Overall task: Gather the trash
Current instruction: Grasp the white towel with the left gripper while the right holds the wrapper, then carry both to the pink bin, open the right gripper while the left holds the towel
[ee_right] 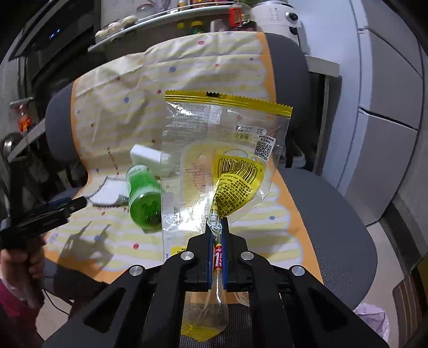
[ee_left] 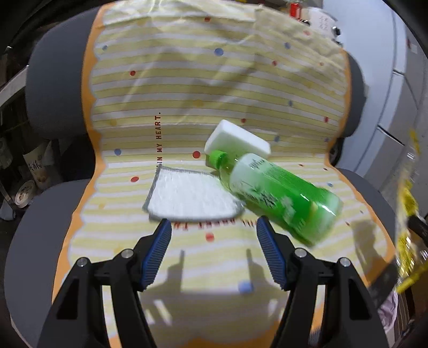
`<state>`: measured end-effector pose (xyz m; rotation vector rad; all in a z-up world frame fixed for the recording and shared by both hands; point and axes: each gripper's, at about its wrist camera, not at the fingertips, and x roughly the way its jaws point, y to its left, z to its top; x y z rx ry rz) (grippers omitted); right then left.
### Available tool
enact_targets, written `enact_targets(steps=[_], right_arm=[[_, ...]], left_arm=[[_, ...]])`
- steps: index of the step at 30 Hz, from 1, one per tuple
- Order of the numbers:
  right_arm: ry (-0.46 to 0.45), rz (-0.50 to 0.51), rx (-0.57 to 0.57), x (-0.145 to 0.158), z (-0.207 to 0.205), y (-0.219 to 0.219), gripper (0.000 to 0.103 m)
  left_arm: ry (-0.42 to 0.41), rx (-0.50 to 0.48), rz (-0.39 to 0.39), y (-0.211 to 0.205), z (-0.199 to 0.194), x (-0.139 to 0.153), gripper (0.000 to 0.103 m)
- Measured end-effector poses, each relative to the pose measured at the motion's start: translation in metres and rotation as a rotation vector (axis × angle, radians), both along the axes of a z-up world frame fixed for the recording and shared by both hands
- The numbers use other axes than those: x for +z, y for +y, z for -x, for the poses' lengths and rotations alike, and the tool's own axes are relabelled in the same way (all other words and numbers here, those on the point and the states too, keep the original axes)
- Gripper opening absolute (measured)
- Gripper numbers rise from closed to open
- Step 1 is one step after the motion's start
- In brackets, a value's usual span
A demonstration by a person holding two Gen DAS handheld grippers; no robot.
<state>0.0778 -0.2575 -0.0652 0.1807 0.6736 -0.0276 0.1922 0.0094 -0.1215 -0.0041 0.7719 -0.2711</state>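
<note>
A green plastic bottle (ee_left: 275, 192) lies on its side on the striped seat cover (ee_left: 214, 88) of a grey chair, beside a white sponge block (ee_left: 236, 139) and a white cloth (ee_left: 191, 196). My left gripper (ee_left: 214, 227) is open and empty, just in front of the cloth and bottle. My right gripper (ee_right: 217, 227) is shut on a clear and yellow snack wrapper (ee_right: 222, 150) and holds it up above the seat. The bottle (ee_right: 144, 195), sponge (ee_right: 145, 155) and left gripper (ee_right: 77, 203) also show in the right wrist view.
The grey chair (ee_right: 334, 214) has padded sides around the cover. White cabinets (ee_right: 388, 120) stand to the right. A shelf with jars (ee_right: 160, 16) is behind the chair. A lilac bag (ee_right: 374, 321) lies on the floor at lower right.
</note>
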Motion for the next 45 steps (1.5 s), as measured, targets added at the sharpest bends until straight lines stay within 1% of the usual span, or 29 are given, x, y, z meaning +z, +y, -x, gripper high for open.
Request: enact_targets(steps=[2, 5, 8, 11, 14, 16, 18, 19, 20, 21, 22, 23, 25, 29, 30, 32, 34, 37, 39, 40, 41, 43, 45], right_arm=[[0.001, -0.002, -0.003, -0.003, -0.002, 0.0, 0.006], [0.013, -0.007, -0.009, -0.007, -0.007, -0.004, 0.006], [0.03, -0.018, -0.016, -0.013, -0.012, -0.009, 0.006], [0.039, -0.025, -0.021, -0.017, -0.017, -0.014, 0.006], [0.044, -0.038, -0.024, -0.02, -0.02, -0.018, 0.006], [0.044, -0.047, -0.027, -0.021, -0.02, -0.02, 0.006], [0.047, -0.055, -0.028, -0.022, -0.019, -0.02, 0.006], [0.048, -0.059, -0.029, -0.023, -0.017, -0.021, 0.007], [0.049, -0.062, -0.031, -0.022, -0.015, -0.021, 0.007], [0.047, -0.064, -0.034, -0.022, -0.012, -0.021, 0.007], [0.044, -0.065, -0.036, -0.02, -0.008, -0.021, 0.007], [0.039, -0.062, -0.039, -0.018, -0.003, -0.022, 0.007], [0.031, -0.06, -0.045, -0.015, 0.005, -0.026, 0.007], [0.002, -0.066, -0.068, -0.005, 0.027, -0.035, 0.007], [-0.006, -0.069, -0.073, -0.002, 0.034, -0.037, 0.007], [-0.016, -0.071, -0.08, 0.001, 0.044, -0.04, 0.007], [-0.024, -0.077, -0.092, 0.003, 0.056, -0.046, 0.008], [-0.027, -0.084, -0.125, 0.004, 0.075, -0.056, 0.008], [-0.028, -0.08, -0.148, 0.005, 0.088, -0.063, 0.009], [-0.028, -0.073, -0.166, 0.005, 0.097, -0.068, 0.009], [-0.028, -0.069, -0.179, 0.006, 0.104, -0.072, 0.009], [-0.027, -0.056, -0.22, 0.006, 0.125, -0.084, 0.009], [-0.025, -0.048, -0.256, 0.006, 0.14, -0.093, 0.009]], left_arm=[[0.017, 0.015, -0.017, -0.004, -0.018, -0.005, 0.064], [0.079, 0.027, -0.037, -0.009, -0.05, -0.021, 0.064], [0.131, 0.02, -0.059, -0.015, -0.071, -0.036, 0.064], [0.181, 0.027, -0.072, -0.014, -0.084, -0.046, 0.064], [0.2, 0.023, -0.048, -0.01, -0.089, -0.05, 0.063], [0.194, 0.008, -0.043, -0.011, -0.087, -0.05, 0.055], [0.168, -0.022, -0.055, -0.015, -0.083, -0.049, 0.035], [0.158, -0.037, -0.053, -0.015, -0.081, -0.047, 0.028], [0.155, -0.045, -0.044, -0.016, -0.08, -0.046, 0.008], [0.154, -0.05, -0.021, -0.013, -0.078, -0.044, 0.007], [0.148, -0.048, 0.01, -0.007, -0.074, -0.04, 0.006], [0.128, -0.04, 0.024, -0.003, -0.069, -0.035, 0.006], [0.075, -0.018, 0.026, 0.005, -0.053, -0.019, 0.006], [-0.058, 0.056, 0.02, 0.029, 0.002, 0.024, 0.006], [-0.073, 0.064, 0.032, 0.032, 0.009, 0.032, 0.006], [-0.109, 0.043, 0.086, 0.037, 0.035, 0.053, 0.006], [-0.142, -0.005, 0.104, 0.024, 0.058, 0.068, 0.006], [-0.182, -0.105, 0.12, -0.011, 0.091, 0.076, 0.006], [-0.183, -0.191, 0.142, -0.041, 0.112, 0.076, 0.006], [-0.183, -0.224, 0.145, -0.053, 0.118, 0.073, 0.006], [-0.184, -0.274, 0.14, -0.074, 0.127, 0.07, 0.006], [-0.17, -0.338, 0.143, -0.105, 0.135, 0.062, 0.006], [-0.165, -0.419, 0.163, -0.135, 0.15, 0.057, 0.006]])
